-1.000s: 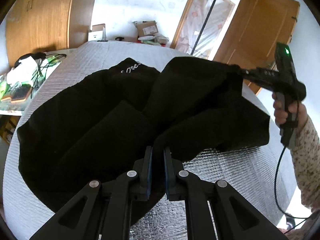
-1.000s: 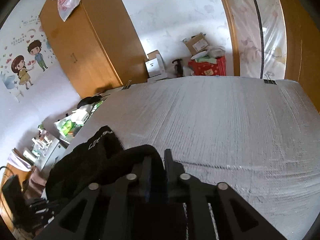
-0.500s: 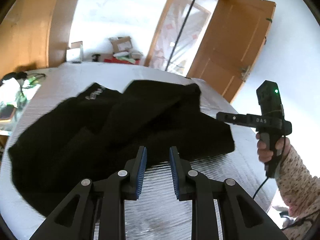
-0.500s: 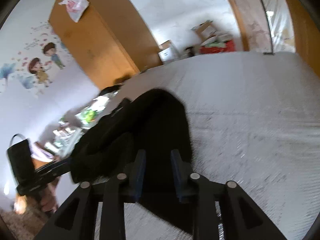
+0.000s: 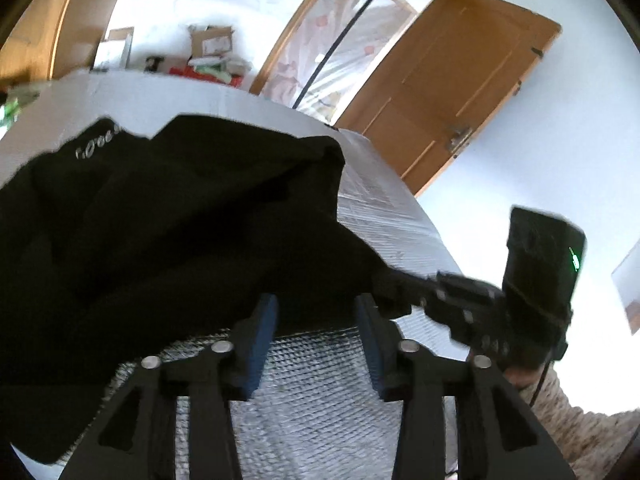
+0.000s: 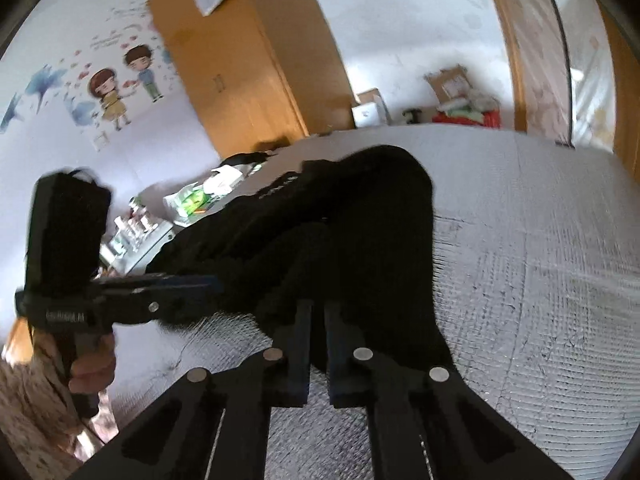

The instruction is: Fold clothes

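Observation:
A black garment lies rumpled on the silver quilted table, one part folded over the rest, with white lettering at its far edge. My left gripper is opening, its blue pads wide apart; the garment's near hem lies by the tips and nothing is pressed. From the right wrist view, the left gripper points at the garment from the left. My right gripper is closing, its narrow jaws pinching the near hem. From the left wrist, the right gripper bites the garment's right corner.
Cardboard boxes and red items sit on the floor beyond the table's far edge. A wooden door stands open at the right. A cluttered side shelf and a wardrobe are on the left. Bare table extends right of the garment.
The left gripper let go of the garment and spread wide. The right gripper dropped the lifted fold onto the garment, swung to the near hem and closed there.

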The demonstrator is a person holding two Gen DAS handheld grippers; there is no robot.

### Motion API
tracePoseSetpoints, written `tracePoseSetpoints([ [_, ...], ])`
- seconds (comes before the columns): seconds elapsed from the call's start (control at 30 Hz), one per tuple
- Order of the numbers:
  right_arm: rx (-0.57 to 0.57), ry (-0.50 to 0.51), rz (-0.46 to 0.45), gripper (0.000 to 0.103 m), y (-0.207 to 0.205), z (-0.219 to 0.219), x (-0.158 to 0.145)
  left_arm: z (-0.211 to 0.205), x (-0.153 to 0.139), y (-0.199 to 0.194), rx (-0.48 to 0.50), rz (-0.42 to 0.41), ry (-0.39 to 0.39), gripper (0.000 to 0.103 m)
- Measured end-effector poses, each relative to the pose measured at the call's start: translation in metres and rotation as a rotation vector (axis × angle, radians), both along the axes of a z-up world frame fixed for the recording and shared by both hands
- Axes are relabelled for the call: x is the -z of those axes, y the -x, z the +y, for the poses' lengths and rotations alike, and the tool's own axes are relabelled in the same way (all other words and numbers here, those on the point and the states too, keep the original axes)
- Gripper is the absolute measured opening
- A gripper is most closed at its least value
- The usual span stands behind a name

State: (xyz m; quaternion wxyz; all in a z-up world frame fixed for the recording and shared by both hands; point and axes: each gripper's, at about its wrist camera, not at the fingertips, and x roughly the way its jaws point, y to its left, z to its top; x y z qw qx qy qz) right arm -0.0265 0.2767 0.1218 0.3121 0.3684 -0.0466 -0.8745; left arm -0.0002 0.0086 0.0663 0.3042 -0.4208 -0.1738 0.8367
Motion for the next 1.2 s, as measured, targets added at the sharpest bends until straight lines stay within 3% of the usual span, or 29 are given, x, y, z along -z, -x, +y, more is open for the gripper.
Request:
tracePoseSetpoints([
  [0.1, -0.052, -0.016, -0.007, 0.005, -0.010, -0.008, 0.004, 0.001, 0.001, 0.004, -0.023, -0.043, -0.038, 0.045],
  [0.33, -0.192, -0.115, -0.003, 0.005, -0.037, -0.035, 0.024, 0.026, 0.016, 0.005, -0.010, -0.156, 0.055, 0.045],
  [0.63, -0.223, -0.134, -0.013, 0.005, -0.050, -0.040, 0.034, 0.037, 0.023, 0.007, -0.056, -0.194, 0.074, 0.045],
  [0.67, -0.216, -0.136, -0.014, 0.006, -0.050, -0.038, 0.034, 0.037, 0.023, 0.007, -0.061, -0.188, 0.077, 0.043],
  [0.73, -0.199, -0.133, -0.022, 0.007, -0.049, -0.032, 0.033, 0.037, 0.024, 0.006, -0.076, -0.177, 0.099, 0.027],
  [0.83, -0.165, -0.129, -0.035, 0.007, -0.046, -0.019, 0.029, 0.037, 0.023, 0.003, -0.079, -0.158, 0.110, 0.018],
  [1.0, -0.113, -0.041, -0.042, 0.022, -0.041, 0.011, 0.015, 0.037, 0.024, 0.001, -0.076, -0.142, 0.107, 0.013],
  [1.1, -0.004, -0.013, -0.041, 0.023, -0.030, 0.032, 0.012, 0.036, 0.022, -0.002, -0.075, -0.132, 0.098, 0.012],
  [1.2, 0.082, 0.015, -0.100, 0.030, -0.010, 0.045, 0.021, 0.035, 0.021, -0.006, -0.069, -0.119, 0.084, 0.012],
])
